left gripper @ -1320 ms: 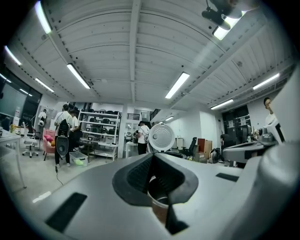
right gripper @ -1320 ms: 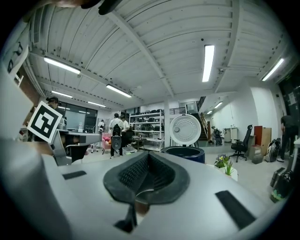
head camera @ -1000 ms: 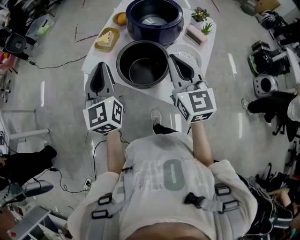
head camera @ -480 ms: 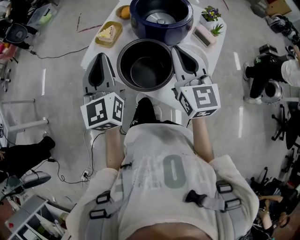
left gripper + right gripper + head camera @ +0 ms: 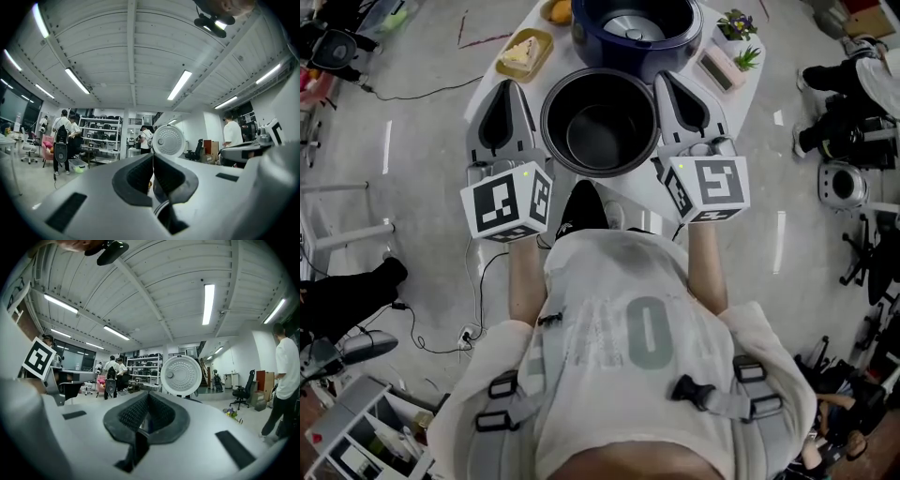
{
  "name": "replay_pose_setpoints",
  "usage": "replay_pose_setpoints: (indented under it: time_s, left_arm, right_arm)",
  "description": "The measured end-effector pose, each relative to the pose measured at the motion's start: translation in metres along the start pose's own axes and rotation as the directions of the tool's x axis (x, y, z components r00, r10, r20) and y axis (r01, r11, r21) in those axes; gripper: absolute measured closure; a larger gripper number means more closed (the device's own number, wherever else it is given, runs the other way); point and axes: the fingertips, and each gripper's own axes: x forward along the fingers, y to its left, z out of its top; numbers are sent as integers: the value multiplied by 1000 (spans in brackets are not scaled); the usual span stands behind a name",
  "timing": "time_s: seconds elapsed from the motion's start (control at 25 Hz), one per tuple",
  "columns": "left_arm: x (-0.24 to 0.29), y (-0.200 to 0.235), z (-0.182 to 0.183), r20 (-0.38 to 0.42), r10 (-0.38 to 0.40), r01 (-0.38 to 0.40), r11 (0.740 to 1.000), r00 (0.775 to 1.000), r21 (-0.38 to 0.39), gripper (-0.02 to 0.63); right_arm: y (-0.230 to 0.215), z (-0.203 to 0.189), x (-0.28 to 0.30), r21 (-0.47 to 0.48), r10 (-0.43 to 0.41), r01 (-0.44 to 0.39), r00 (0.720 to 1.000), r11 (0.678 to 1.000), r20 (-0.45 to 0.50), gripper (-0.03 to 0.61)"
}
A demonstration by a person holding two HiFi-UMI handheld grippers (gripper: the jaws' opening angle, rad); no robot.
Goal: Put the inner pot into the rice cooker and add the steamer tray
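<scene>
Currently, head view: the inner pot [image 5: 600, 127] sits between the left tool [image 5: 510, 89] and the right tool [image 5: 666, 80], just on the near side of the open rice cooker [image 5: 684, 47] at the far end of the surface [image 5: 487, 89]. Tool flanks lie against or just beside the pot's rim. Cannot tell whether the pot rests on the near edge or hangs squeezed between them. Judgement: if side pressure alone carries it, an uneven push could tip or drop it. A dish of food [image 5: 523, 54] at far left could get knocked. Steamer tray not made out.

Left gripper view: left tool [image 5: 152, 161] clenched, nothing between the jaws. The cooker lid [image 5: 168, 140] stands raised ahead.

Right gripper view: right tool [image 5: 147, 401] clenched, also empty. Same lid [image 5: 180, 376] ahead. Risk: neither tool camera shows the pot, so its rim might strike the cooker's rim or lid going in.
</scene>
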Motion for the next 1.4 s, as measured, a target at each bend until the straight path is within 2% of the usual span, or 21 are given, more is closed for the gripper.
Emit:
replay_pose_setpoints:
  time_s: [0.12, 0.2, 0.24, 0.28, 0.32, 0.4, 0.52, 0.76, 0.84, 0.92, 1.0, 1.08, 1.16, 1.2, 1.24, 1.32, 1.4]
  left_arm:
    - [4, 0, 2, 5, -1, 1, 1000, 1000, 2, 592]
    - [6, 1, 4, 18, -10, 11, 1000, 1000, -22, 591]
    - [7, 0, 6, 26, -26, 28, 999, 999, -47, 579]
    - [9, 0, 7, 33, -48, 51, 996, 998, -74, 507]
    - [11, -1, 8, 40, -70, 74, 992, 997, -98, 393]
    - [12, 0, 10, 55, -91, 97, 989, 994, -115, 343]
    - [8, 5, 11, 56, -77, 83, 991, 995, -107, 323]
    - [2, 13, 12, 65, -89, 99, 981, 994, -166, 314]
    - [2, 18, 7, 60, -96, 106, 974, 994, -202, 314]
    - [1, 24, -3, 42, -103, 110, 956, 994, -271, 314]
    - [-1, 30, -16, 31, -122, 125, 919, 992, -375, 313]
    - [-1, 34, -32, 15, -155, 144, 873, 988, -466, 313]
    - [-1, 35, -53, -19, -192, 151, 827, 981, -542, 313]
    - [-2, 35, -63, -30, -210, 152, 792, 977, -592, 313]
    - [-3, 33, -73, -31, -230, 155, 743, 973, -652, 313]
    - [-6, 31, -90, -17, -254, 151, 625, 967, -765, 313]
    - [-9, 32, -111, -19, -254, 123, 533, 967, -837, 313]
  right_arm:
    - [-3, 4, 3, 2, -7, 7, 1000, 1000, 13, 570]
    - [-6, 8, 4, 21, -26, 25, 999, 999, 34, 571]
    - [-6, 10, 6, 38, -19, 18, 999, 999, 42, 466]
    - [-5, 12, 8, 60, -1, -2, 999, 998, 50, 279]
    - [-4, 14, 10, 86, 15, -21, 998, 996, 66, 217]
    - [-6, 19, 10, 141, 22, -37, 994, 989, 109, 173]
    - [-4, 20, 8, 183, 42, -63, 993, 981, 114, 170]
    - [2, 18, 6, 177, 73, -88, 993, 980, 89, 170]
    - [1, 15, 4, 186, 81, -95, 994, 978, 79, 170]
    - [-5, 8, 1, 221, 84, -96, 994, 970, 63, 170]
    - [-12, -3, -3, 282, 79, -88, 996, 955, 44, 170]
    - [-21, -17, -8, 374, 78, -83, 997, 924, 30, 170]
    - [-29, -34, -11, 493, 85, -86, 996, 866, 25, 172]
    - [-32, -43, -13, 553, 88, -88, 996, 828, 26, 170]
    - [-35, -52, -15, 610, 91, -87, 996, 787, 25, 172]
    - [-38, -73, -20, 707, 97, -83, 995, 702, 20, 172]
    - [-37, -94, -22, 774, 110, -80, 994, 629, 14, 172]
